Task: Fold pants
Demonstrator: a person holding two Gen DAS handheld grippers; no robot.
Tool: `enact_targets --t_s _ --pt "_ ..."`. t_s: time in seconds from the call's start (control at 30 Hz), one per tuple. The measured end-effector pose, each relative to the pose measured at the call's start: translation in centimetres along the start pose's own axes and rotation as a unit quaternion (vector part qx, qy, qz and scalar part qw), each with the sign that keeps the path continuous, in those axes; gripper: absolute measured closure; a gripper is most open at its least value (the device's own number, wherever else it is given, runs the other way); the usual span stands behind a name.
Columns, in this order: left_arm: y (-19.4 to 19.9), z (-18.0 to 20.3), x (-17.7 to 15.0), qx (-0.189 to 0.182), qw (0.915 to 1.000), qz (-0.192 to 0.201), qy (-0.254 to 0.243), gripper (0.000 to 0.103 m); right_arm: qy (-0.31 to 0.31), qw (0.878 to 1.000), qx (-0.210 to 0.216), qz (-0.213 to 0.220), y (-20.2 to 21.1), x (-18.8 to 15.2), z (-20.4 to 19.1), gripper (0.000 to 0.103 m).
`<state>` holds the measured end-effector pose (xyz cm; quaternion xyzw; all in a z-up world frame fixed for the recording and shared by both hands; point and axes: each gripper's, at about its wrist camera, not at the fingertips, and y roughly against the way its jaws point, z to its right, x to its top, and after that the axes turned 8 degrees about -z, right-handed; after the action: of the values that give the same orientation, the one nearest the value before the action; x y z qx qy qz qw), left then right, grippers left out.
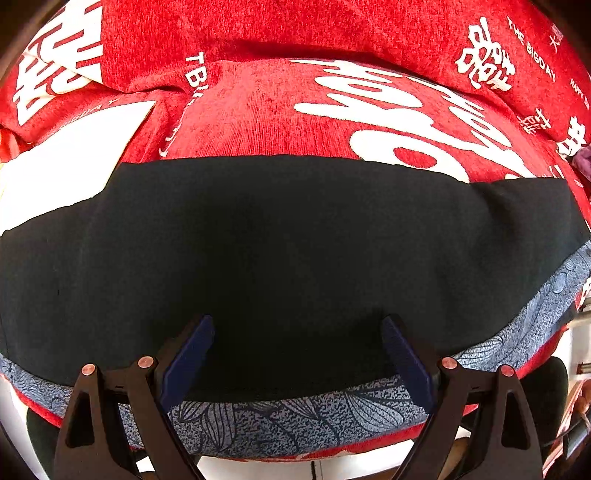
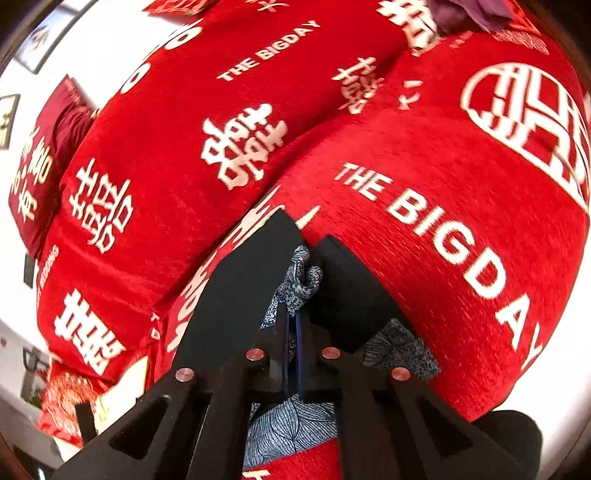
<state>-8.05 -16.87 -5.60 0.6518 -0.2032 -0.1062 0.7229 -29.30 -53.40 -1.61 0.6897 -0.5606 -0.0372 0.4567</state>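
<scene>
The pants (image 1: 288, 251) are black with a blue-grey leaf-patterned band along the near edge. They lie spread flat on a red sofa cushion (image 1: 266, 110) in the left wrist view. My left gripper (image 1: 297, 325) is open, its blue pads standing wide apart just above the black fabric near the patterned edge. In the right wrist view my right gripper (image 2: 292, 314) is shut on a bunched piece of the patterned band (image 2: 301, 280), with black pants fabric (image 2: 236, 280) hanging on both sides.
The sofa is covered in red fabric with white characters and "THE BIG DAY" lettering (image 2: 443, 236). A white sheet (image 1: 74, 158) lies at the left. A purple cloth (image 2: 469, 14) sits at the far top right. The sofa's front edge is near my grippers.
</scene>
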Motion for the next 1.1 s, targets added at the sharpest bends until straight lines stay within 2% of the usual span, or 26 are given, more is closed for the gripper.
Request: enact_targets --t_s 0.23,0.3,0.37,0.4,0.47,0.6,0.63,0.67,0.77,0.83,0.87,0.9,0.93,0.97,1.0,1.03,1.1 --pt "0.7 0.0 0.1 -0.012 0.9999 0.004 -0.003 0.011 0.037 0.998 -0.033 0.031 4.1 -1.4 -1.2 0.1" --pt "-0.1 0.5 0.1 -0.005 0.9999 -0.007 -0.012 0.011 0.032 0.997 -0.071 0.006 2.9 -1.7 -0.4 0.1" --pt "0.0 0.7 -0.2 0.003 0.9998 0.0 -0.02 0.011 -0.017 0.993 -0.107 -0.048 0.4 -2.3 2.2 0.1" --pt "0.1 0.7 -0.3 0.002 0.9998 -0.002 -0.022 0.011 -0.054 0.989 -0.112 -0.074 -0.6 -3.0 3.7 0.1" --pt "0.2 0.5 -0.2 -0.003 0.9998 -0.005 -0.019 0.011 -0.072 0.986 -0.122 -0.085 -1.0 -3.9 4.6 0.1" --pt "0.4 0.2 0.0 -0.003 0.9999 -0.008 -0.007 0.011 -0.017 0.986 -0.153 -0.059 0.5 -3.7 1.8 0.097" --pt "0.6 0.2 0.0 -0.006 1.0 -0.006 -0.005 0.011 -0.024 0.986 -0.156 -0.048 1.3 -3.5 1.3 0.094" --pt "0.9 0.3 -0.1 -0.01 0.9999 -0.002 -0.006 0.011 -0.031 0.985 -0.165 -0.04 1.7 -3.4 1.1 0.086" --pt "1.7 1.0 -0.3 -0.007 0.9996 0.016 -0.024 0.011 -0.044 0.978 -0.204 0.014 3.7 -3.0 0.3 0.083" --pt "1.7 1.6 -0.5 -0.006 0.9991 0.021 -0.037 0.011 -0.019 0.973 -0.224 0.045 4.7 -2.9 -1.3 0.083" --pt "1.6 1.9 -0.6 -0.013 0.9991 0.02 -0.036 0.011 0.001 0.976 -0.211 0.055 4.8 -3.0 -2.3 0.08" --pt "1.4 2.0 -0.6 -0.018 0.9991 0.017 -0.035 0.011 0.042 0.983 -0.174 0.045 4.2 -3.4 -3.9 0.066" --pt "1.1 2.3 -0.7 -0.024 0.999 0.011 -0.036 0.011 0.076 0.986 -0.148 0.017 3.0 -3.9 -5.2 0.056" --pt "0.7 2.8 -0.9 -0.027 0.9987 0.004 -0.043 0.011 0.111 0.987 -0.116 -0.021 1.6 -4.8 -6.6 0.038" --pt "0.5 3.1 -1.1 -0.019 0.9985 0.006 -0.051 0.011 0.143 0.986 -0.062 -0.066 -0.2 -6.0 -7.9 0.032" --pt "0.4 3.4 -1.3 -0.008 0.998 0.013 -0.062 0.01 0.164 0.981 -0.022 -0.105 -1.7 -7.1 -8.8 0.032" --pt "0.5 3.1 -1.6 -0.005 0.9973 0.017 -0.071 0.01 0.181 0.97 -0.014 -0.159 -4.3 -8.4 -8.9 0.032"
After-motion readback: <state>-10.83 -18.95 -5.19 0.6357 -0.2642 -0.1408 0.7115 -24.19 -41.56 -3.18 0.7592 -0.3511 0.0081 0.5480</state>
